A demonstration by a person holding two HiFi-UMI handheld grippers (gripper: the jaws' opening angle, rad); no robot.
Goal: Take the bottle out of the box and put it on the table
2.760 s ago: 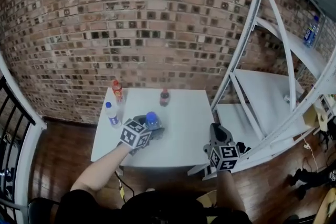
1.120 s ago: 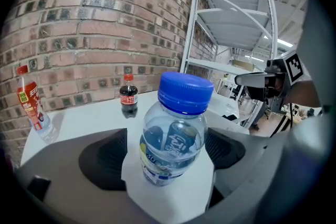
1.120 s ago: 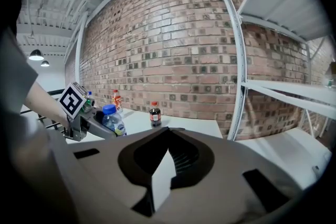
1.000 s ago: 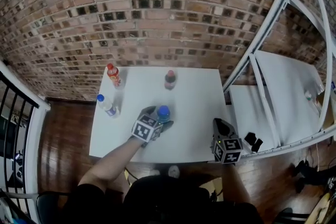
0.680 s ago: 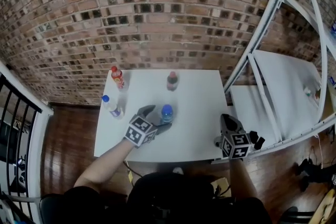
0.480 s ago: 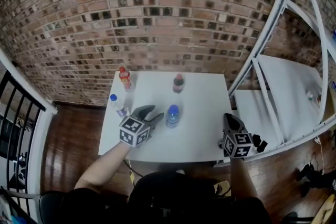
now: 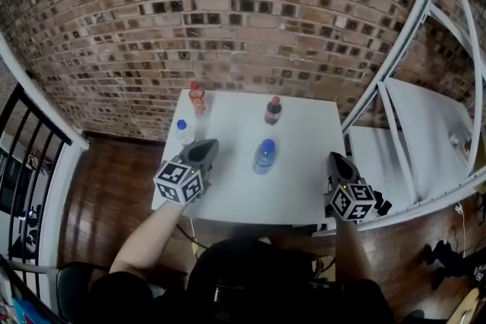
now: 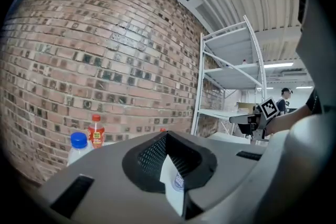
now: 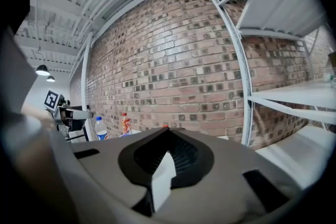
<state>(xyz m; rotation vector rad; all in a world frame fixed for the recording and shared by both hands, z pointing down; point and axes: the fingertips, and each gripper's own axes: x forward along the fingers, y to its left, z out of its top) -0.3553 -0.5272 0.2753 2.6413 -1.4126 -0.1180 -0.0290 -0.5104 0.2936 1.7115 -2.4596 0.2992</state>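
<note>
- Now that its jaws have just been closing, the left gripper has them pressed together with nothing between them; its own view shows the two tips meeting on empty air.
- A second ago those jaws stood wide around the clear plastic bottle with the blue cap. Since then the gripper has let go and drawn back towards the table's left edge, and it is now well apart from the bottle.
- The right gripper hangs at the table's right front corner, its jaws also together and holding nothing.
- The blue-capped bottle stands alone near the middle of the square white table, touched by neither gripper.
- It rests on its base with its long axis vertical and its cap pointing up towards the head camera.
- My reading is that the placing step for this bottle is finished, and the closed, retreating left gripper suggests the hand is free for something else.
- Three more bottles stand further back: an orange drink bottle with a red cap, a dark cola bottle with a red cap and a small clear bottle with a blue cap.
- No box shows in any view.
- Behind the table is a brick wall, and to the right a white metal shelf rack.
</note>
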